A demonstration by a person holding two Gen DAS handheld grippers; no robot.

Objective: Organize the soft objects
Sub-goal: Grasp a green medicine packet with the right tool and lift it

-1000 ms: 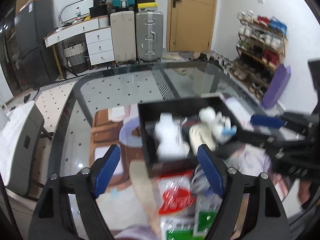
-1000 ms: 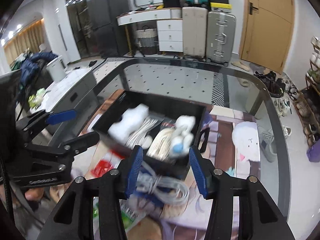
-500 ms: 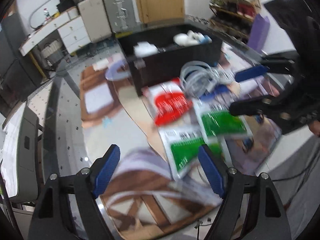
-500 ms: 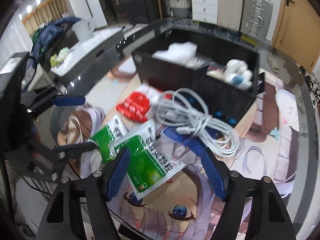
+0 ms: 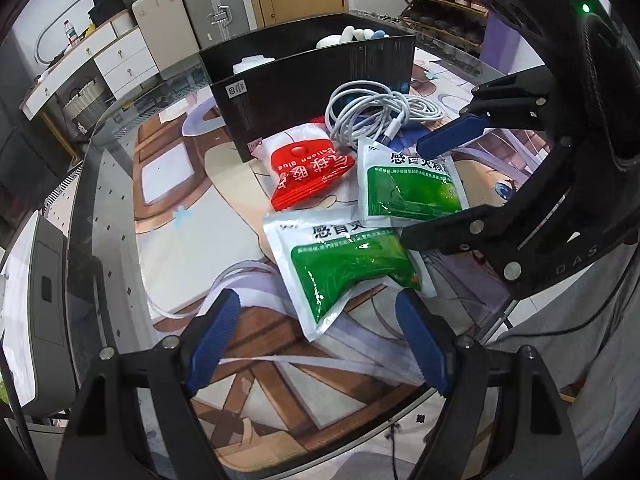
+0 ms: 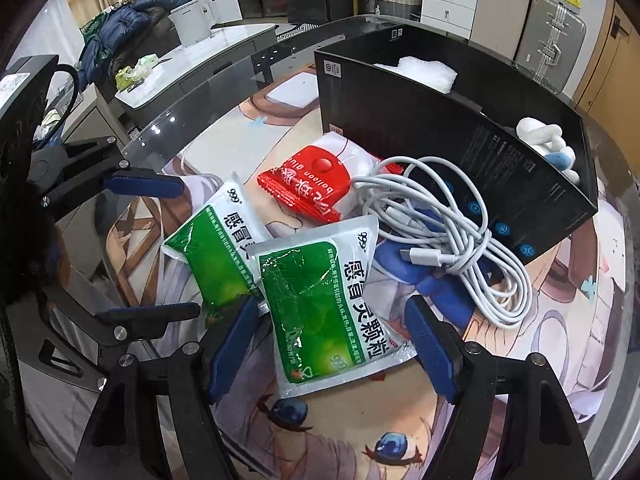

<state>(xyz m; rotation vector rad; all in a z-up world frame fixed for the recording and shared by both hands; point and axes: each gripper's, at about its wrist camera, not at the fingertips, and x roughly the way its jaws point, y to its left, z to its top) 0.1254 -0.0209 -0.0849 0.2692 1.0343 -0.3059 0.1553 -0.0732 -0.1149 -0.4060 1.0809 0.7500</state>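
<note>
Presently, both claws stand released and empty: the left gripper (image 5: 320, 340) hangs spread above the nearer green pouch (image 5: 344, 264), and the right gripper (image 6: 332, 340) is spread around the lower end of the other green pouch (image 6: 324, 304), not yet pinching it. Judged from their look, these pouches are light, limp and glossy; the film is creased and would likely slip if taken across the bulging middle, so the flat sealed edge or a corner is the better hold. Each is white at the border with a green panel and printed characters, and the two overlap at one corner. Just behind them lies a red packet (image 5: 310, 172), small, flat and crinkled, touching the foot of the black box (image 6: 460, 148). Beside it a white cable (image 6: 444, 224) is loosely coiled against the box wall; it is pliant and would sag or unwind if lifted by one strand, so several loops together should be taken. All four lie on a printed mat (image 5: 192, 216) over a glass table (image 5: 96, 216). White soft items already sit inside the box; what they are cannot be told.
</note>
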